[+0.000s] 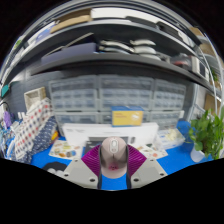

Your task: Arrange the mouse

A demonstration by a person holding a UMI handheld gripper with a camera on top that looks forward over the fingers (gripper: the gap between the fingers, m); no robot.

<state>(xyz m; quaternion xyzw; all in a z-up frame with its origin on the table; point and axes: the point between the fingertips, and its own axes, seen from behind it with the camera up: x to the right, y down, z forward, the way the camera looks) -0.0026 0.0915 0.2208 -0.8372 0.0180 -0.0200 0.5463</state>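
A pale grey computer mouse (113,153) sits between my gripper's (113,160) two fingers, its body against the magenta pads (93,161) on both sides. The fingers are shut on it and hold it above the blue mat (176,157) on the desk. The mouse's front points away from me, toward a white keyboard (110,134) just beyond it.
A yellow box (127,117) stands behind the keyboard. Grey drawer cabinets (110,96) and shelves fill the back. A green plant (207,132) stands at the right. A patterned board (33,130) leans at the left, with colourful papers (66,150) on the mat.
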